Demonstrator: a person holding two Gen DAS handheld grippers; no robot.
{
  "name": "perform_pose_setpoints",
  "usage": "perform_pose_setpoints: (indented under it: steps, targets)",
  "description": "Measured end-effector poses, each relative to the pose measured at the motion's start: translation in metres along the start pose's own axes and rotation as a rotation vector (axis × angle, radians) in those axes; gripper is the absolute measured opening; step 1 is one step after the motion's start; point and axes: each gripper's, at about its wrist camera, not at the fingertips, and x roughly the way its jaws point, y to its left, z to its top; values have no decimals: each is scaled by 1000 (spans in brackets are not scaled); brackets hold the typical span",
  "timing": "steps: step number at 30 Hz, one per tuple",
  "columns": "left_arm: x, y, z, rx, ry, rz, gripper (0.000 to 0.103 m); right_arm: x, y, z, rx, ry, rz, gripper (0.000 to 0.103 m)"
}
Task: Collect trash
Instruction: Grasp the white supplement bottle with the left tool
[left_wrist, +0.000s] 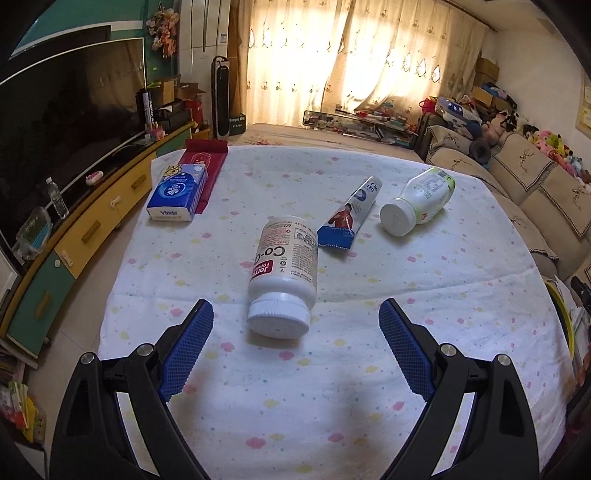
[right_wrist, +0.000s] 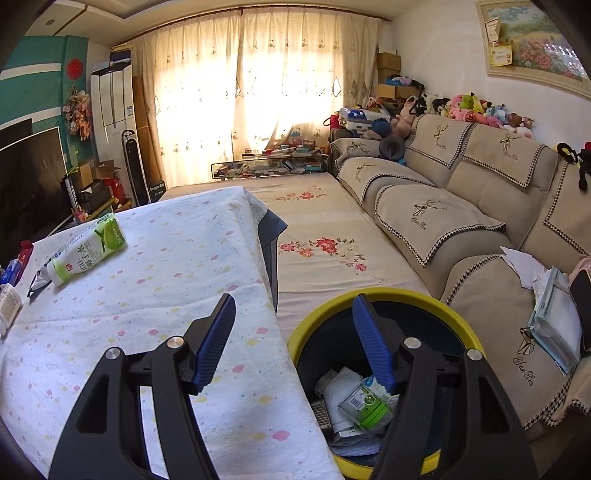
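Observation:
A white pill bottle lies on its side on the cloth-covered table, cap toward me. My left gripper is open and empty, its tips level with the cap, one on each side. A squeezed tube and a white-and-green drink bottle lie farther back; the drink bottle also shows in the right wrist view. My right gripper is open and empty above the edge of a yellow-rimmed bin that holds paper and packaging.
A blue tissue pack lies on a red packet at the table's back left. A TV cabinet runs along the left. A beige sofa stands on the right, with papers on its near seat.

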Motion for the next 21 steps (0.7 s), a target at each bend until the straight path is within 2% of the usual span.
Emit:
perform_pose_setpoints:
  steps: [7, 10, 12, 21]
  targets:
    - [42, -3, 21, -17, 78, 1, 88, 4, -2, 0, 12, 20, 5, 63]
    - [56, -4, 24, -24, 109, 16, 77, 6, -2, 0, 12, 31, 8, 63]
    - [62, -4, 27, -29, 118, 21, 76, 7, -2, 0, 10, 36, 9, 63]
    - [77, -2, 33, -26, 138, 39, 56, 9, -3, -1, 15, 48, 11, 63]
